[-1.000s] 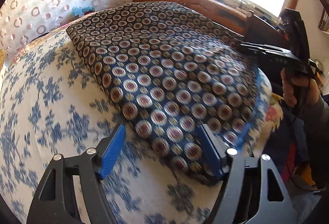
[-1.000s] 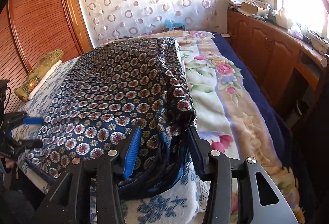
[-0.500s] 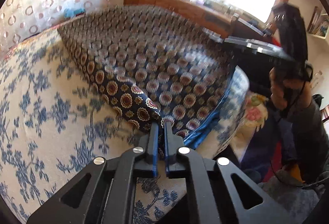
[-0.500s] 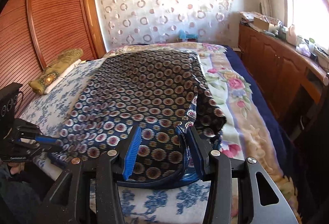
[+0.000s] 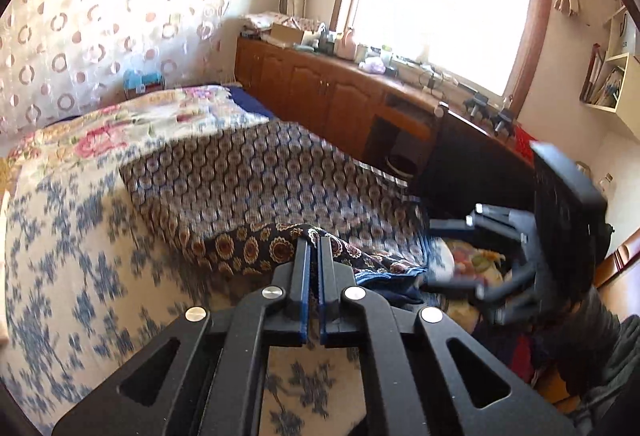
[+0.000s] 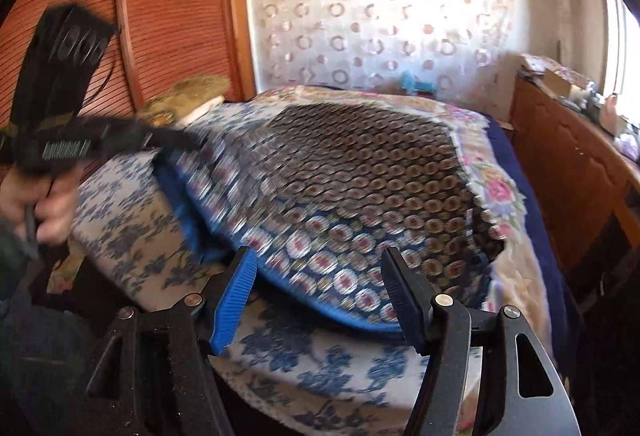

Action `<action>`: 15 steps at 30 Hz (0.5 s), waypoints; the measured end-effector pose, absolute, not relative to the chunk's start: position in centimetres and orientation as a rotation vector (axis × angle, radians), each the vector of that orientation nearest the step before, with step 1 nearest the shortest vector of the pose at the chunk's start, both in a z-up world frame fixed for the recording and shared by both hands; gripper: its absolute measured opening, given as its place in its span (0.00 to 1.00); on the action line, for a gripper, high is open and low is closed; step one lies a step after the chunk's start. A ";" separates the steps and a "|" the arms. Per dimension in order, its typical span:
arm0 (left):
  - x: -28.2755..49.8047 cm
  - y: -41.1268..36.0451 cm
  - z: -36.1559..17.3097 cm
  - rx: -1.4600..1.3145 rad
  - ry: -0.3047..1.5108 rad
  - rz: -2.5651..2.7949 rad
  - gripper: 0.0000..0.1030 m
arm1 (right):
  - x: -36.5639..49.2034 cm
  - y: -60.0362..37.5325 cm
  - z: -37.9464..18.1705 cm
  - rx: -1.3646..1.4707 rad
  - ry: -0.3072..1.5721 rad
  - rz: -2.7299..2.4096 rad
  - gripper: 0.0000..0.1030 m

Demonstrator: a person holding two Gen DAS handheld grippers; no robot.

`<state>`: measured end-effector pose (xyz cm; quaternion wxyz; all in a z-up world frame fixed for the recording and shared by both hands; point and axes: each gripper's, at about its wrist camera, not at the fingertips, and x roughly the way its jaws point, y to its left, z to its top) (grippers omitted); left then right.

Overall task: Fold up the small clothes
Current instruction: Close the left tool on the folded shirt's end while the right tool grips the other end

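A dark navy garment with round medallion print (image 5: pixel 256 179) lies spread on the bed, and shows in the right wrist view (image 6: pixel 360 171) too. My left gripper (image 5: pixel 314 242) is shut on the garment's near edge and lifts a fold of it. My right gripper (image 6: pixel 320 264) is open, its blue-padded fingers apart just in front of the garment's blue hem, holding nothing. The right gripper also shows blurred at the right of the left wrist view (image 5: pixel 520 260). The left gripper shows at the left of the right wrist view (image 6: pixel 72 139).
The bed carries a blue floral sheet (image 5: pixel 72 276) and a pink-flowered blanket (image 6: pixel 500 195). A wooden cabinet (image 5: pixel 340 103) with clutter runs under the window. A wooden wardrobe (image 6: pixel 160 15) stands at the left. A gold bolster (image 6: pixel 188 95) lies by the headboard.
My left gripper closed on the garment's edge and has pulled it up and across. My right gripper has drawn back and stays open. Both views are motion-blurred.
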<state>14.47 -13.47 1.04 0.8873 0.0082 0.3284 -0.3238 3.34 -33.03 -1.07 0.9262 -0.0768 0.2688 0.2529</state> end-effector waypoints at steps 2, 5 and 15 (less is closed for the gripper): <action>15.3 -13.7 1.5 0.020 0.675 -0.669 0.03 | 3.6 -32.6 -1.3 -0.175 0.551 0.530 0.65; 16.5 -13.6 1.8 0.012 0.667 -0.668 0.03 | 3.9 -32.4 -1.8 -0.202 0.554 0.540 0.65; 19.0 -12.7 0.0 -0.057 0.678 -0.680 0.02 | 8.1 -32.7 -5.6 -0.360 0.659 0.476 0.65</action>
